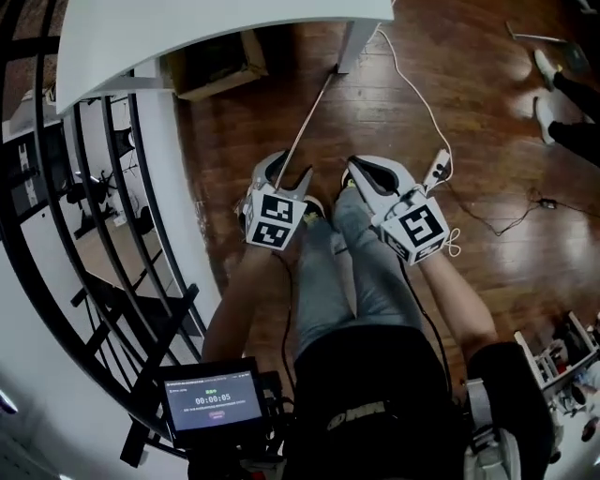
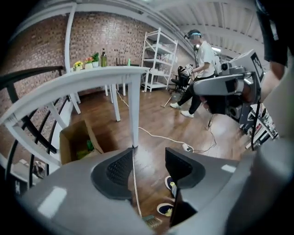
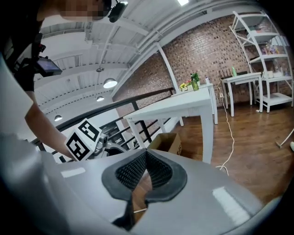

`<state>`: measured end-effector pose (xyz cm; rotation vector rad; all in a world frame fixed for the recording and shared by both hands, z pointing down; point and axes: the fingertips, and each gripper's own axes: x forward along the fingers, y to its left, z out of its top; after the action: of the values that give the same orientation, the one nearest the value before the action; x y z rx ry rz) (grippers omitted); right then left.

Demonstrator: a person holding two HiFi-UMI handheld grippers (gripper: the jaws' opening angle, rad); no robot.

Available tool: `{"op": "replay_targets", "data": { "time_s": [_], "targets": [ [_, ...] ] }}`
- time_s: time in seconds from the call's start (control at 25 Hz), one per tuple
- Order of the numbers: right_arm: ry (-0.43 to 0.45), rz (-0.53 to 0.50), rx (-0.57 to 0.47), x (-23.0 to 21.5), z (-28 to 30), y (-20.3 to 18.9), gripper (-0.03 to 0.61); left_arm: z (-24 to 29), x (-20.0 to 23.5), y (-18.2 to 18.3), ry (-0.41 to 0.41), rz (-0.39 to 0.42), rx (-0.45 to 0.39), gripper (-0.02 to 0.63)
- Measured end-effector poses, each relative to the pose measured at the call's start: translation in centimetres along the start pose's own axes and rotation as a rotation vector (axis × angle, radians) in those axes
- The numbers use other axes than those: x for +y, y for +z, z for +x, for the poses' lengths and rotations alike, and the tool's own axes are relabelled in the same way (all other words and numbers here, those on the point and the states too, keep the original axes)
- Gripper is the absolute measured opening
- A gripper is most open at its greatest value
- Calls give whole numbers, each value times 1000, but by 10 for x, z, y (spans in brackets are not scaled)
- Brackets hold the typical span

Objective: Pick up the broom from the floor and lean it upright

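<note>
We are at the first step: getting hold of the broom. It is not yet picked up. Its thin handle (image 1: 309, 117) looks to lie flat on the floor. It runs from between the jaws of our left tongs (image 1: 286, 173) straight ahead to the foot of the table leg (image 1: 354, 42).

The left tongs are wide apart. In the left gripper view the handle sits in the gap, close by the left pad, but the pads do not squeeze it. The right tongs (image 1: 361, 173) are just beside the left ones, on their right. They are squeezed tight with nothing in them.

Next, we think the left tongs must close on the handle. It is very thin, so it should sit in the middle of the pads or it may slip out. Then the broom can be lifted and tipped up.

The floor (image 1: 234, 122) is dark, shiny wood. A white table (image 1: 187, 28) stands ahead of the tongs, with a cardboard box (image 1: 220, 66) under it, ahead and to the left. A white cable (image 1: 412, 84) snakes ahead of the right tongs. A black railing (image 1: 84, 187) runs along to the left of the left tongs. Far ahead are a brick wall (image 2: 92, 36), a white shelf (image 2: 158, 59) and another person (image 2: 197, 69).
</note>
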<state>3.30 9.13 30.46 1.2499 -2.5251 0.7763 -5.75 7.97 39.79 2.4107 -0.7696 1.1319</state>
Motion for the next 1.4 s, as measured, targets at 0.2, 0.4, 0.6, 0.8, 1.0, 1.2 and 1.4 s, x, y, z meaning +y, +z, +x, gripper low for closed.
{"op": "replay_targets", "data": {
  "time_s": [0.2, 0.4, 0.6, 0.8, 1.0, 1.2, 1.4],
  "targets": [
    [-49, 71, 55, -55, 42, -83, 3, 126, 25, -101, -1, -73, 166, 244],
    [-63, 102, 104, -86, 75, -163, 3, 215, 38, -209, 13, -125, 275, 238],
    [-36, 63, 131, -112, 110, -236, 3, 295, 49, -281, 29, -144, 314, 232],
    [-24, 55, 130, -137, 127, -286, 3, 372, 66, -340, 48, -157, 352, 223],
    [-50, 46, 140, -162, 124, -318, 3, 420, 79, -367, 82, -99, 382, 216],
    [-80, 52, 123, -176, 128, -323, 3, 446, 85, -367, 93, -23, 391, 216],
    [-90, 64, 119, -183, 129, -322, 3, 462, 92, -369, 98, 16, 425, 216]
  ]
}}
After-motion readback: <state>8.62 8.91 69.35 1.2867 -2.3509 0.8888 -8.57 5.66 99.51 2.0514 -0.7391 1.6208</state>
